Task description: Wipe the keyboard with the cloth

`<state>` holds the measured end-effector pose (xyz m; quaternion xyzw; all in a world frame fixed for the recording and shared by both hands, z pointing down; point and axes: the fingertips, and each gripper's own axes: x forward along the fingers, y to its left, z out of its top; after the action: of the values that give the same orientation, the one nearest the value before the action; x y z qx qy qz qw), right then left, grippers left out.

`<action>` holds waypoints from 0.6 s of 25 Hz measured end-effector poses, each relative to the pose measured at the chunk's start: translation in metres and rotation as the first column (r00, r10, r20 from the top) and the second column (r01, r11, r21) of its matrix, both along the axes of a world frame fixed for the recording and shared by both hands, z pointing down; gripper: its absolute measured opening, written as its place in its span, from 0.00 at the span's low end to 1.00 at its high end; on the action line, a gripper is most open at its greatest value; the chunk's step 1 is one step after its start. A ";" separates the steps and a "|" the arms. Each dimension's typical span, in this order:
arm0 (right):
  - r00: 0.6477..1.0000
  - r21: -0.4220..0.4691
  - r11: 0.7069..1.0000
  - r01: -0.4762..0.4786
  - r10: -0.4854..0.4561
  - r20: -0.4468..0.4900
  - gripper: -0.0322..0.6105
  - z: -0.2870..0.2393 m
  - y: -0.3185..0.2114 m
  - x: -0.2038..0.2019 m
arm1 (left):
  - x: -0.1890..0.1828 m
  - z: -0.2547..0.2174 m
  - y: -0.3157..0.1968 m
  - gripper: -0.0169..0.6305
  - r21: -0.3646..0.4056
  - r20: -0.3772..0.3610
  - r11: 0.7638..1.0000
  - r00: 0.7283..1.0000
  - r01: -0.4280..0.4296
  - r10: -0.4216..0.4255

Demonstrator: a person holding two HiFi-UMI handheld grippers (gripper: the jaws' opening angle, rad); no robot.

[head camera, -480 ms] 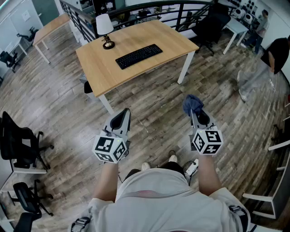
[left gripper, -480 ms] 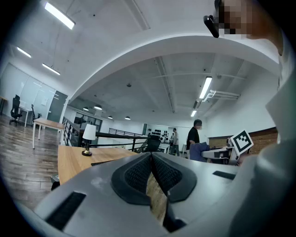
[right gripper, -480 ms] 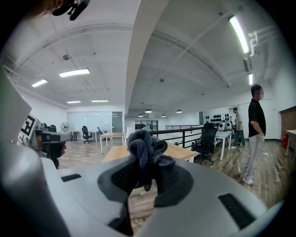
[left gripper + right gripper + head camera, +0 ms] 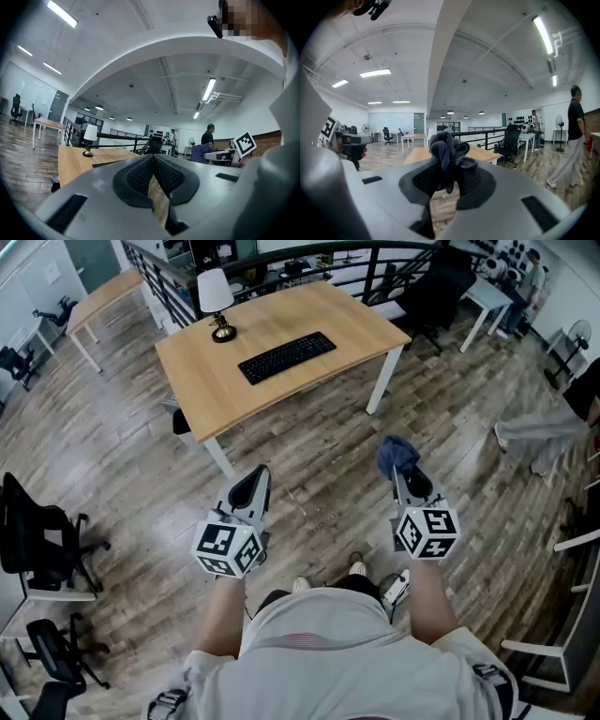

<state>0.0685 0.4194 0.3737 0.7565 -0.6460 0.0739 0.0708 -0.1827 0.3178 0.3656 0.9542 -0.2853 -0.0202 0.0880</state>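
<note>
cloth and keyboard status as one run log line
cloth: clamped in right gripper | left gripper: jaws shut, empty | keyboard: on table, not yet reached

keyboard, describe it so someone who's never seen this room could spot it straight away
Find the light wooden table with white legs beside the black railing. The keyboard is the flat black slab lying near its middle; its only neighbour, a white-shaded lamp, stands upright near a corner.

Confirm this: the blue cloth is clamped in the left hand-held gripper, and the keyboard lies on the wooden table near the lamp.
Wrong side. The blue cloth is clamped in the right hand-held gripper, as the right gripper view shows; the left hand-held gripper is shut on nothing. The keyboard does lie on the wooden table near the lamp.
</note>
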 end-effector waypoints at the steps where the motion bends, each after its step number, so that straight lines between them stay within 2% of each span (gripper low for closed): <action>1: 1.000 -0.001 1.000 0.000 0.000 -0.001 0.25 0.000 -0.001 0.000 | 0.000 0.000 -0.001 0.05 -0.001 0.000 1.000 1.000 0.000 0.000; 15: 0.999 0.027 1.000 -0.012 0.010 0.052 0.25 -0.001 -0.031 0.001 | -0.004 0.006 -0.031 0.05 -0.018 -0.007 1.000 1.000 0.001 -0.001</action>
<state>0.0699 0.3889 0.3731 0.7588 -0.6443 0.0850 0.0432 -0.1869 0.2871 0.3716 0.9531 -0.2858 -0.0210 0.0978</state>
